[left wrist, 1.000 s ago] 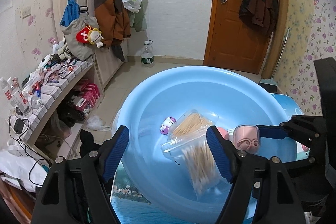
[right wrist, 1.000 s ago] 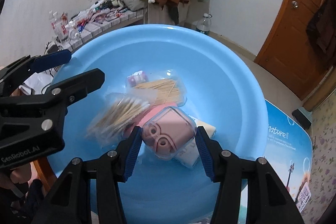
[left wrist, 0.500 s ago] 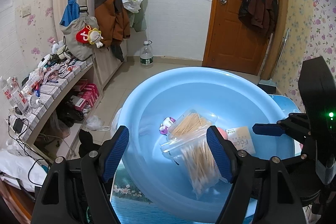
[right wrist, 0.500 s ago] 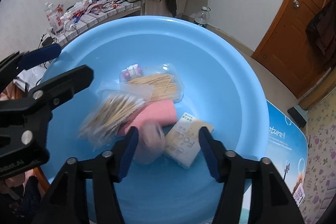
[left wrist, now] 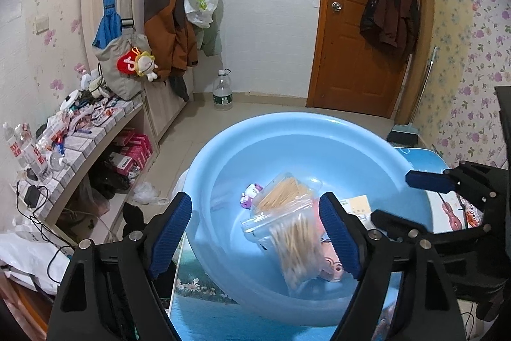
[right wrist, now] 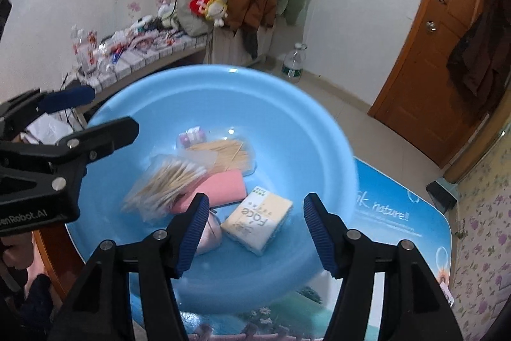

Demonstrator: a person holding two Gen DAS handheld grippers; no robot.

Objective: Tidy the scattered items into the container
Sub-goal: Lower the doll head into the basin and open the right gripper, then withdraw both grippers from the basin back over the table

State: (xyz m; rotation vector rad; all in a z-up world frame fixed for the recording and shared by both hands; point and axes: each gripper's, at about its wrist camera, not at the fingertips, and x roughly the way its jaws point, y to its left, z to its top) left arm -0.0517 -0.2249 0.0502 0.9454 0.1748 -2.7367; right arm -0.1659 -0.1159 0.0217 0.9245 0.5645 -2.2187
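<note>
A light blue basin (left wrist: pixel 287 136) (right wrist: pixel 159 91) stands on the table. In it lie a bag of cotton swabs (left wrist: pixel 298 245) (right wrist: pixel 166 181), a bag of toothpicks (left wrist: pixel 284 194) (right wrist: pixel 223 152), a small purple-white item (left wrist: pixel 250 192) (right wrist: pixel 191 135), a pink flat pack (right wrist: pixel 220 187), a tissue pack (right wrist: pixel 258 218) and a pink case (left wrist: pixel 332 266) (right wrist: pixel 209 234). My left gripper (left wrist: pixel 255 235) is open above the basin's near side. My right gripper (right wrist: pixel 255 232) is open and empty over the tissue pack.
The basin rests on a table with a blue printed cover (right wrist: pixel 399 213). A cluttered shelf (left wrist: pixel 73 130) runs along the left wall. A water bottle (left wrist: pixel 222 90) stands on the floor by a wooden door (left wrist: pixel 357 21). Red packets (left wrist: pixel 460 213) lie at the right.
My right gripper opened and let go of the pink case, which dropped into the basin beside the tissue pack. The right gripper then drew back and up. The left gripper stayed.
</note>
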